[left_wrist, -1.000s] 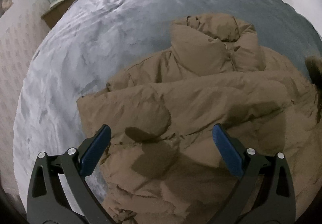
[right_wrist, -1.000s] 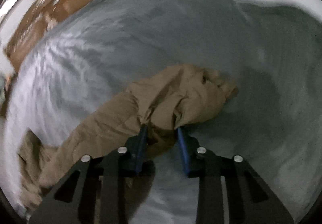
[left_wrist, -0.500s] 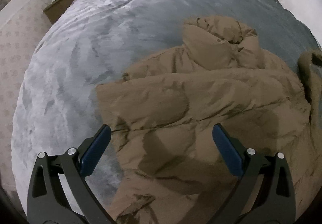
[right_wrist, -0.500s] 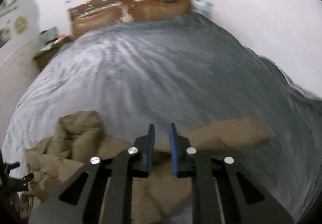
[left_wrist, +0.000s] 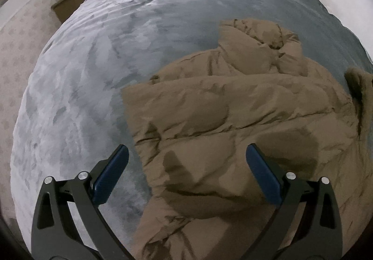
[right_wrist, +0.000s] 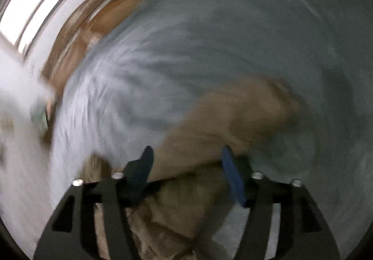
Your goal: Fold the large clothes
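Since half a second ago the right tool (right_wrist: pixel 186 166) has been swung round and its jaws, then nearly together, have been spread apart; the left tool (left_wrist: pixel 186 166) has barely been shifted, the jacket (left_wrist: pixel 233 124) sitting only slightly further right in its view.

From the left wrist, the jacket is seen lying on the bed (left_wrist: pixel 98 78), collar away from the camera, its left edge already turned in to a fairly straight line. The left tool is held released above the lower front of the jacket, with nothing between its fingers. A strip of brown cloth, probably the right sleeve, is raised at the right edge of the view.

From the right wrist, everything is smeared by motion. The sleeve (right_wrist: pixel 233 115) is seen stretching away over the bed, with the right tool spread wide over its near part; whether the cloth is touched cannot be told.

The step in hand is judged to be folding this sleeve across the body. It would best be gripped near the cuff, lifted clear of the padding and laid flat across the chest, while the body is pinned by the left tool so that the turned-in edge is not dragged out.
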